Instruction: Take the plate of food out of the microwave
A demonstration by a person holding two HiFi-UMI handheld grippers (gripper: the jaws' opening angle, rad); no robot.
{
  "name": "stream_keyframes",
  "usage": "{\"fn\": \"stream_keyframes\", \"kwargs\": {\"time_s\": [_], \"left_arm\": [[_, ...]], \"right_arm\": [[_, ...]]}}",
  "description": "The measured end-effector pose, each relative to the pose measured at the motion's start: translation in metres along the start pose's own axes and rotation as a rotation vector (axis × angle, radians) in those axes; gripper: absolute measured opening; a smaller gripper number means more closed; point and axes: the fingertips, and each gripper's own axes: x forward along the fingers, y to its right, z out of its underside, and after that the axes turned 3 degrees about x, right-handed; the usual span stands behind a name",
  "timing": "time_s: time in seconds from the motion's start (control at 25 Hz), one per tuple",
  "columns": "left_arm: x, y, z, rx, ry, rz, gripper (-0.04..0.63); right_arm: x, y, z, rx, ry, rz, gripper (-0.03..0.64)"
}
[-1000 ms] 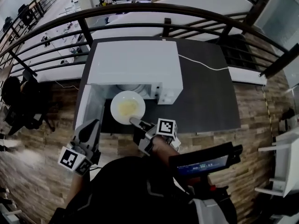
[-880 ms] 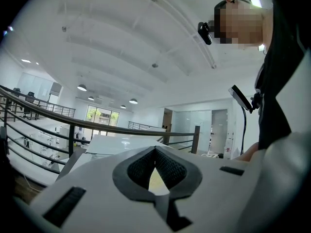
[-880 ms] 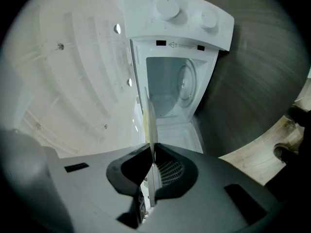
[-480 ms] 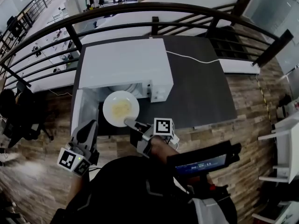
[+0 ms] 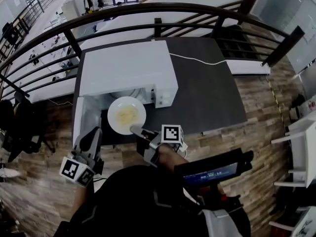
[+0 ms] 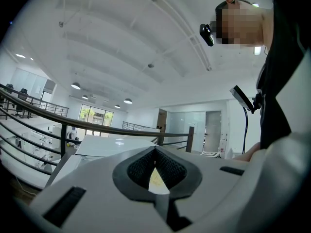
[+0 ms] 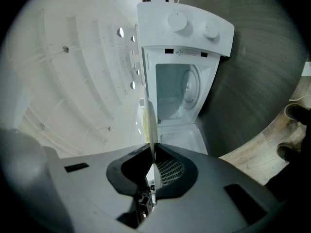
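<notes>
A white plate (image 5: 127, 115) with yellow food hangs just outside the open mouth of the white microwave (image 5: 123, 68), above the dark table. My right gripper (image 5: 134, 129) is shut on the plate's near rim. In the right gripper view the plate (image 7: 151, 125) shows edge-on between the pads, with the empty cavity (image 7: 177, 93) behind it. My left gripper (image 5: 94, 132) hangs at the lower left beside the open door (image 5: 79, 122), apart from the plate. Its jaws meet at the tips with nothing held (image 6: 155, 152).
The microwave stands on a dark table (image 5: 207, 93), with a white cord (image 5: 197, 60) running off to the right. A black railing (image 5: 148, 11) curves behind the table. Wood-pattern floor surrounds it, and white furniture (image 5: 301, 147) stands at the far right.
The head view has drifted slightly. The plate and both grippers keep nearly the same places relative to the microwave.
</notes>
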Motion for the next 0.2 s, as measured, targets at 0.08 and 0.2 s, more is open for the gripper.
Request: {"fn": "stream_keyframes", "kwargs": {"time_s": [0.08, 0.2], "left_arm": [[0.0004, -0.0008, 0.0015, 0.001, -0.006, -0.002, 0.005], [0.0028, 0.0020, 0.0006, -0.016, 0.003, 0.004, 0.005]], "right_arm": [[-0.0007, -0.0006, -0.0009, 0.004, 0.003, 0.001, 0.017], [-0.0031, 0.0013, -0.0044, -0.005, 0.011, 0.011, 0.018]]}}
